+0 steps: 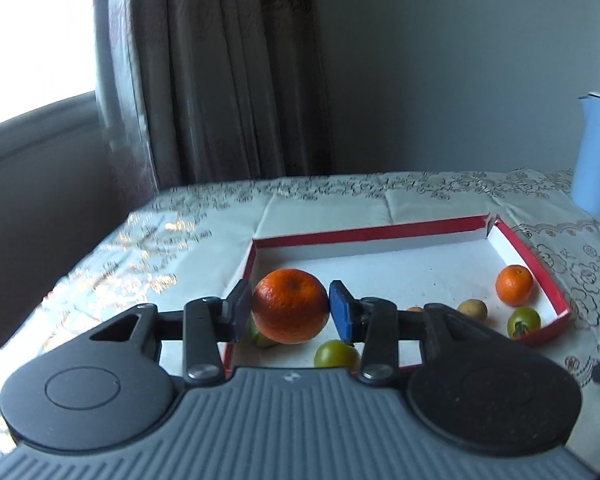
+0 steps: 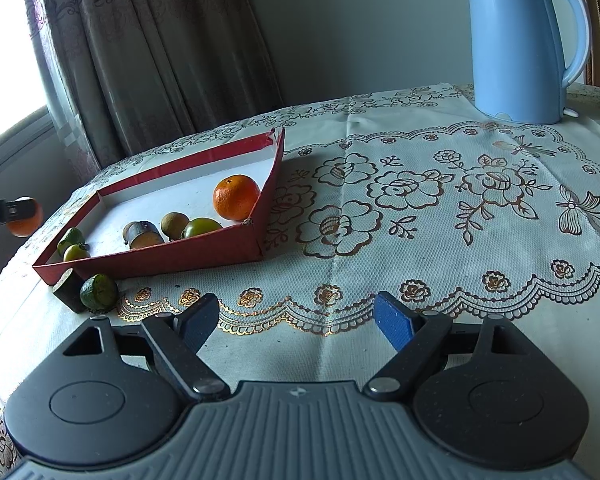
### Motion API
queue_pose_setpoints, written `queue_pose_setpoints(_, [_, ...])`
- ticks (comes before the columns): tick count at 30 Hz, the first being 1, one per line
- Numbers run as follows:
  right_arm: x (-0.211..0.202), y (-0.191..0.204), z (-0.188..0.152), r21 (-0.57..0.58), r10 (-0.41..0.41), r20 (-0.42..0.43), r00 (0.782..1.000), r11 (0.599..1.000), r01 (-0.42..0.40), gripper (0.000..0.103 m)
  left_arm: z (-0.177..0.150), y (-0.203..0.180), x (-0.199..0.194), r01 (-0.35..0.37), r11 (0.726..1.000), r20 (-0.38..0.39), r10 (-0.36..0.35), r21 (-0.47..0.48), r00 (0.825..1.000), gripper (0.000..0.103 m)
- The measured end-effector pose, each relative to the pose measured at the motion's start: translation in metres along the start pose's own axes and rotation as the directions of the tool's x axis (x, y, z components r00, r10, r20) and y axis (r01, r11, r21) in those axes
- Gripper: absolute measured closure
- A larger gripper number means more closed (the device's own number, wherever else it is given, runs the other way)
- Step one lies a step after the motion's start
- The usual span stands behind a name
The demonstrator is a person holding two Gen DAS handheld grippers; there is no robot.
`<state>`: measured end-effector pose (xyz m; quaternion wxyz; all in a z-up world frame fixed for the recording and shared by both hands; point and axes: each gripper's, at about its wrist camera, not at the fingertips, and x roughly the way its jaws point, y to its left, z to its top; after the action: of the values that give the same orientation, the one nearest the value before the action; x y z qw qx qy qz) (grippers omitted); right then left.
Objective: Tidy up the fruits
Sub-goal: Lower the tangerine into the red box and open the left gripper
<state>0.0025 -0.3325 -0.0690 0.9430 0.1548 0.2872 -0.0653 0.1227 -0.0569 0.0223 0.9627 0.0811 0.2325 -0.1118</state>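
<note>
My left gripper (image 1: 290, 310) is shut on a large orange (image 1: 290, 305) and holds it above the near left corner of the red-rimmed tray (image 1: 363, 233). The held orange also shows at the left edge of the right wrist view (image 2: 26, 218). In the tray lie a second orange (image 2: 236, 197), green fruits (image 2: 202, 227), a brown fruit (image 2: 174, 224) and a dark cut piece (image 2: 142, 234). A green citrus (image 2: 98, 292) and a dark cut piece (image 2: 68, 288) lie on the cloth in front of the tray. My right gripper (image 2: 296, 320) is open and empty above the cloth.
A blue electric kettle (image 2: 519, 40) stands at the back right of the table. The tablecloth (image 2: 419, 220) has floral embroidery. A curtain (image 2: 160, 40) and a window are behind the table. The table's left edge is close to the tray.
</note>
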Motion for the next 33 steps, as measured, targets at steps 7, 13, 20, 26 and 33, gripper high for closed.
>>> queue_pose_setpoints(7, [0.001, -0.001, 0.001, 0.009, 0.018, -0.002, 1.000, 1.000, -0.018, 0.014, 0.000, -0.016, 0.035, -0.038, 0.999, -0.045, 0.039, 0.016, 0.998, 0.064])
queue_pose_setpoints(13, [0.002, -0.003, 0.001, 0.016, 0.031, -0.002, 1.000, 0.999, -0.031, 0.012, -0.005, -0.019, 0.058, -0.051, 0.999, -0.076, 0.052, 0.018, 0.996, 0.064])
queue_pose_setpoints(20, [0.003, -0.002, 0.001, 0.018, 0.035, -0.003, 0.999, 0.999, -0.035, 0.011, -0.013, -0.019, 0.072, -0.047, 0.999, -0.108, 0.049, 0.021, 0.993, 0.064])
queue_pose_setpoints(26, [0.003, -0.004, 0.002, 0.023, 0.043, -0.002, 0.999, 0.999, -0.043, 0.010, -0.013, -0.020, 0.074, -0.041, 0.999, -0.110, 0.043, 0.019, 0.993, 0.063])
queue_pose_setpoints(33, [0.003, -0.006, 0.003, 0.033, 0.053, 0.001, 0.999, 0.998, -0.053, 0.009, -0.011, -0.020, 0.059, -0.051, 0.998, -0.070, 0.053, 0.027, 0.996, 0.050])
